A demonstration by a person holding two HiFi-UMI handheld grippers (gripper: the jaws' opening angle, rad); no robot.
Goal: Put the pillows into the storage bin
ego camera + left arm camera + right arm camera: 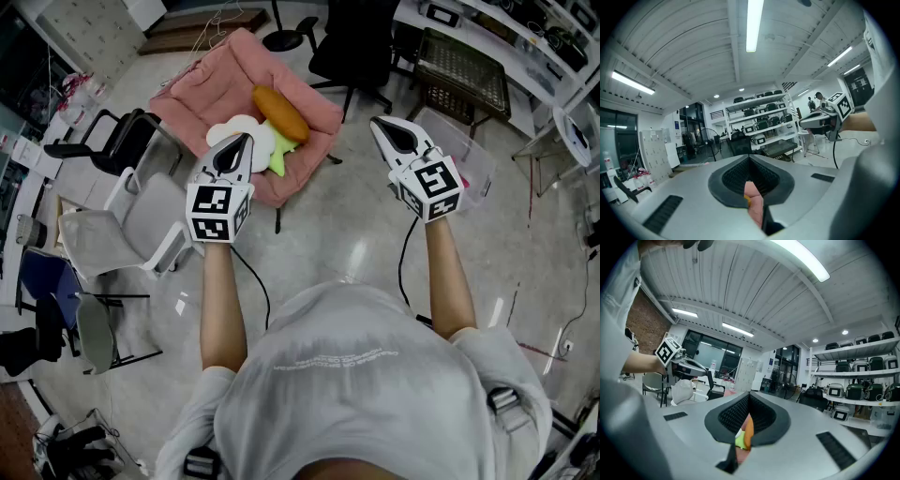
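Head view: left gripper [244, 141] and right gripper [377, 125] are both held out level over the floor, jaws pressed together, nothing in either. The pillows lie on a pink cushion seat [202, 89] at far left: orange pillow [279, 112] on top, white pillow [236, 131] and green pillow [279, 157] under it. The storage bin [478, 173], clear plastic, stands on the floor at right, well apart from them, its near-left part covered by the right gripper. Risks: a closed gripper would only shove the orange pillow off the seat, so the jaws need opening first. The cables [255, 281] trailing from both grippers could snag on the carry. The bin looks small for bulky pillows and may tip. Left gripper view: jaws together, only a pink sliver in the gap below the pads, and no pillow can be made out. Right gripper view: jaws together, slivers of orange and green in the gap, bin out of sight.
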